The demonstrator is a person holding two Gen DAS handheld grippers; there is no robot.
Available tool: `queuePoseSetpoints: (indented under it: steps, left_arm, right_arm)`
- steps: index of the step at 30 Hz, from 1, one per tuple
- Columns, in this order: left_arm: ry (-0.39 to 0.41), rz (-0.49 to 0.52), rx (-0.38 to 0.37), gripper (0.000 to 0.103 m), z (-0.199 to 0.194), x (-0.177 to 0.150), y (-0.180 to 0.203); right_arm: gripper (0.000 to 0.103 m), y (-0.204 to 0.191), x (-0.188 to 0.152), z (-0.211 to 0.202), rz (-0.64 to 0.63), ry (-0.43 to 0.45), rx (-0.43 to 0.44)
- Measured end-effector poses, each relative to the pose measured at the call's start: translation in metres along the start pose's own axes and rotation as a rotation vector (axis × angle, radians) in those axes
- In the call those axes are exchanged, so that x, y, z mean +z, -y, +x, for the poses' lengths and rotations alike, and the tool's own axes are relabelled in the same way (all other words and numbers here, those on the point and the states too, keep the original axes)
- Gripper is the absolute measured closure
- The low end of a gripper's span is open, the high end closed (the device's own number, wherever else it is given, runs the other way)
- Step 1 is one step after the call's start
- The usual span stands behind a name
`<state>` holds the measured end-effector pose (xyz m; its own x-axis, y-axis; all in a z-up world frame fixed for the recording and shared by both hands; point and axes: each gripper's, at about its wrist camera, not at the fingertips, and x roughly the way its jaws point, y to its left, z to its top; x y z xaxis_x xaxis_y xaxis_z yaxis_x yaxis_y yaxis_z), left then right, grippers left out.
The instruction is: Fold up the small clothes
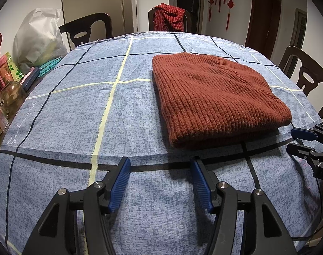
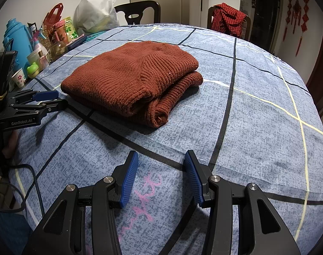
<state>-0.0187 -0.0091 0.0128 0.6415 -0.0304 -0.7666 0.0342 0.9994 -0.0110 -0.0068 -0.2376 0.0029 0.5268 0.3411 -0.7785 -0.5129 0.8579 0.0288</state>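
The rust-brown sweater (image 2: 131, 80) is a thick ribbed knit, matt and slightly fuzzy. Beneath it the cloth (image 1: 76, 110) covering the tabletop is a thin woven cotton-like fabric, matt, with a mottled blue print and checked lines. The left tool (image 1: 160, 182) and right tool (image 2: 161, 178) have matt black plastic arms, shiny round metal pivot pins, and finely ridged blue pads (image 2: 129, 178) that look rubbery. A dark wooden chair (image 1: 87, 27) looks smooth and slightly glossy.

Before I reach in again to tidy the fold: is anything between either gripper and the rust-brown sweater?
Nothing visible. Only bare blue tablecloth lies between the open left gripper, the open right gripper and the folded sweater.
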Motion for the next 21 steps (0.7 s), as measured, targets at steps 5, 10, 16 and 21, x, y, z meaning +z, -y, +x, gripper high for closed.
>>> queuePoseSetpoints:
  steps: [5,10,16,21]
  left_arm:
    - [-0.003,-0.003,-0.004,0.041,0.0002,0.0000,-0.0006]
    - [-0.006,0.004,0.000,0.041,0.0000,0.0002,0.0003]
    - [-0.010,0.004,-0.001,0.040,0.0005,0.0011,-0.0003]
    - [-0.011,0.007,-0.001,0.040,0.0010,0.0011,-0.0007]
  right_arm:
    - [0.056,0.0001,0.0000,0.0000,0.001,0.000,0.001]
    - [0.056,-0.0029,0.0012,-0.0004,0.003,0.000,0.004]
    - [0.056,-0.0013,0.0007,-0.0001,0.003,0.000,0.004]
    - [0.056,-0.0017,0.0006,-0.0001,0.003,0.001,0.004]
